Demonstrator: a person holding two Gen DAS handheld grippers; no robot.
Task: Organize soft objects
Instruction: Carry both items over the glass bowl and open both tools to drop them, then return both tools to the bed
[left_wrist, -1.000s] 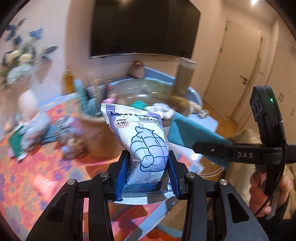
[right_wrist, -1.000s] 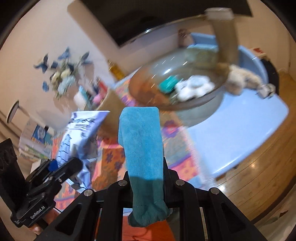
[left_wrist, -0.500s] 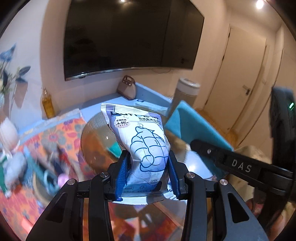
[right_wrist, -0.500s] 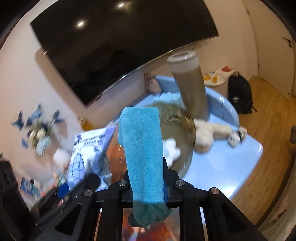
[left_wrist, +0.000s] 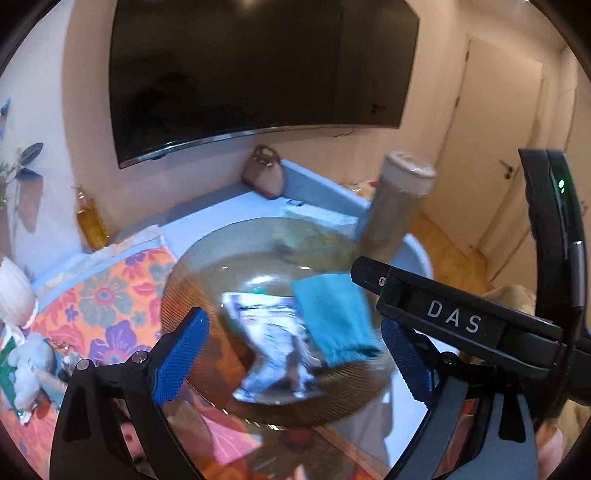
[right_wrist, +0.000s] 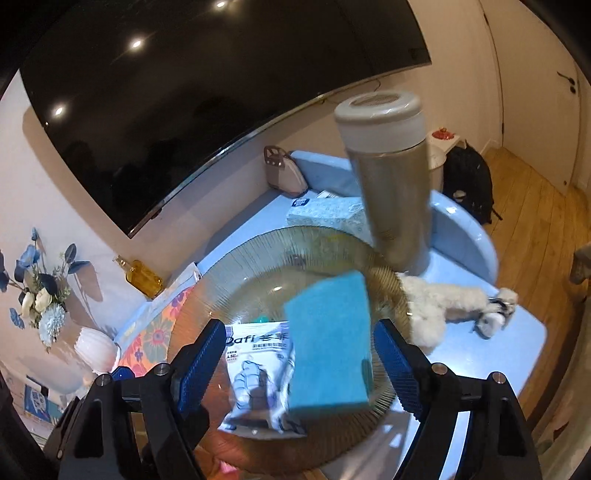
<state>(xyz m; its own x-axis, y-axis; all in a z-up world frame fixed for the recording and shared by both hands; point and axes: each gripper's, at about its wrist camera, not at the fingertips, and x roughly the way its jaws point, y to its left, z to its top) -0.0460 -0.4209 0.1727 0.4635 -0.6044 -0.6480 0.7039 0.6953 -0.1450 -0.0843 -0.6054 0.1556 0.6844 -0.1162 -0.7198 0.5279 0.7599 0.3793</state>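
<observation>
Both tongs are spread wide w/ nothing pressed between the pads; each set of jaws has just been opening. Left tongs (left_wrist: 295, 354) hang over the big ribbed glass bowl (left_wrist: 192, 280), blue pads apart, and the white-and-blue printed pouch (left_wrist: 269, 350) sits loose below them inside the bowl, blurred, touching neither pad. Right tongs (right_wrist: 301, 365) likewise parted over the same bowl; the teal cloth (right_wrist: 328, 347) shows between the pads but clear of both, tilted and blurred, overlapping the pouch's right edge. In the left view the cloth lies just right of the pouch, partly over it, w/ the right tool's black body marked "DAS" crossing the frame on the right. Bowl stands on a pale blue bench (right_wrist: 498, 350), next to a floral orange mat (left_wrist: 110, 295). A tall metal flask (right_wrist: 391, 177) w/ grey lid stands just behind the bowl rim, a white plush toy (right_wrist: 443, 302) lies to the bowl's right, a small brown handbag (left_wrist: 264, 177) sits by the wall under the dark TV (left_wrist: 258, 74). Amber bottle (right_wrist: 144, 277) and a white vase (right_wrist: 96, 350) w/ blue flowers at far left.
</observation>
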